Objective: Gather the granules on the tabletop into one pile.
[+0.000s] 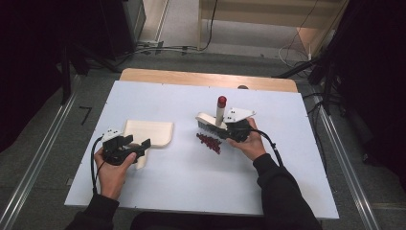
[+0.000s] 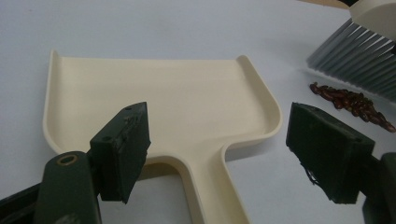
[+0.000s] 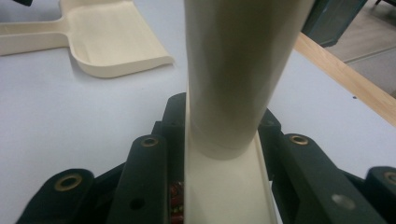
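On the white table [image 1: 191,191] lie one cream dustpan [image 1: 149,132], one small hand brush [image 1: 213,120] with a red-tipped handle, and one little heap of dark red beans [image 1: 209,141]; the beans are too small and too close together to count one by one.

In the high view the dustpan sits left of the middle of the frame, flat on the table, its handle pointing toward the bottom of the frame. The left gripper [image 1: 138,142] rests at the lower edge of the pan, held in one hand. In the left gripper view its two black jaws stand well apart, one on each side of the dustpan's handle [image 2: 215,186], and neither pad touches it. The dustpan [image 2: 159,102] takes up the middle of that view, and the beans [image 2: 350,100] lie at the right edge, just below the grey bristles of the brush [image 2: 359,51] in the upper right corner.

The right gripper [image 1: 230,130] is just right of the middle of the high view, with the brush standing up from it and the beans just beside the bristles, toward the lower left. In the right gripper view the jaws are clamped on the cream body of the brush [image 3: 233,93], whose round handle rises up the middle of the frame. The dustpan [image 3: 116,42] shows in the upper left there.
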Demonstrator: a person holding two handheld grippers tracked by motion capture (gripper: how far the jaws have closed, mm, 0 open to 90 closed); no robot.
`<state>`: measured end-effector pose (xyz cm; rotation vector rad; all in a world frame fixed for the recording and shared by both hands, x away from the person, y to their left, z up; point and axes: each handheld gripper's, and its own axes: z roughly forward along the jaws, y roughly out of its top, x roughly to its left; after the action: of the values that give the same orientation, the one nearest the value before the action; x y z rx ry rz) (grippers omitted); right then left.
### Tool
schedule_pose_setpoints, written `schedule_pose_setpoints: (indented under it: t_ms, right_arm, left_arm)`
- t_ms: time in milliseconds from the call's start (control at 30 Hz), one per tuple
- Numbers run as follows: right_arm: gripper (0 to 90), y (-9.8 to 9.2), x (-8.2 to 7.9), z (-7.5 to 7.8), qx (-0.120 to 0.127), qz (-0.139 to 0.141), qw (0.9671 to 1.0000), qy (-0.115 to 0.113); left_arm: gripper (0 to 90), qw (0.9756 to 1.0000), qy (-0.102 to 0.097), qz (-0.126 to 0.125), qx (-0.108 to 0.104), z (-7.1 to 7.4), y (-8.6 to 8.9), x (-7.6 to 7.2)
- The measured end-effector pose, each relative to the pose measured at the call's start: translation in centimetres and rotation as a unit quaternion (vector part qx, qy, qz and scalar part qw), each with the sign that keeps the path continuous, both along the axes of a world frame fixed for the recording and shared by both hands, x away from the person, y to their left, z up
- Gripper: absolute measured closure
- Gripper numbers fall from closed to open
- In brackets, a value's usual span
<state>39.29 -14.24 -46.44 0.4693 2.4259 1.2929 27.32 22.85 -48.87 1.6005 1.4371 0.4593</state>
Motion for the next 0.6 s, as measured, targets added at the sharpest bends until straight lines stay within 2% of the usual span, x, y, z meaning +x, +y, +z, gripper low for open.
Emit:
schedule_pose_setpoints:
  t_ms: [167, 333, 400, 500, 600]
  right_arm:
    - [64.4, -0.4, 0.0, 0.2, 0.008, -0.035, 0.9993, 0.013]
    - [64.4, -1.2, -0.2, 0.7, 0.039, -0.051, 0.9976, 0.027]
    - [64.4, -1.4, -0.4, 0.9, 0.044, -0.059, 0.9967, 0.033]
    - [64.4, -1.8, -0.8, 1.1, 0.057, -0.044, 0.9968, 0.037]
    - [64.3, -2.2, -1.1, 1.2, 0.071, -0.018, 0.996, 0.052]
  left_arm:
    - [22.6, 1.0, -0.001, 0.001, 0.001, 0.0, 0.1, 0.0]
    - [22.6, 1.0, -0.002, 0.001, 0.0, 0.0, 0.0, 0.0]
    - [22.6, 1.0, -0.002, 0.002, 0.0, 0.1, -0.1, 0.0]
    - [22.6, 1.0, -0.002, 0.001, 0.001, 0.1, -0.1, -0.1]
    - [22.6, 1.0, -0.002, 0.001, 0.0, 0.1, -0.1, -0.1]
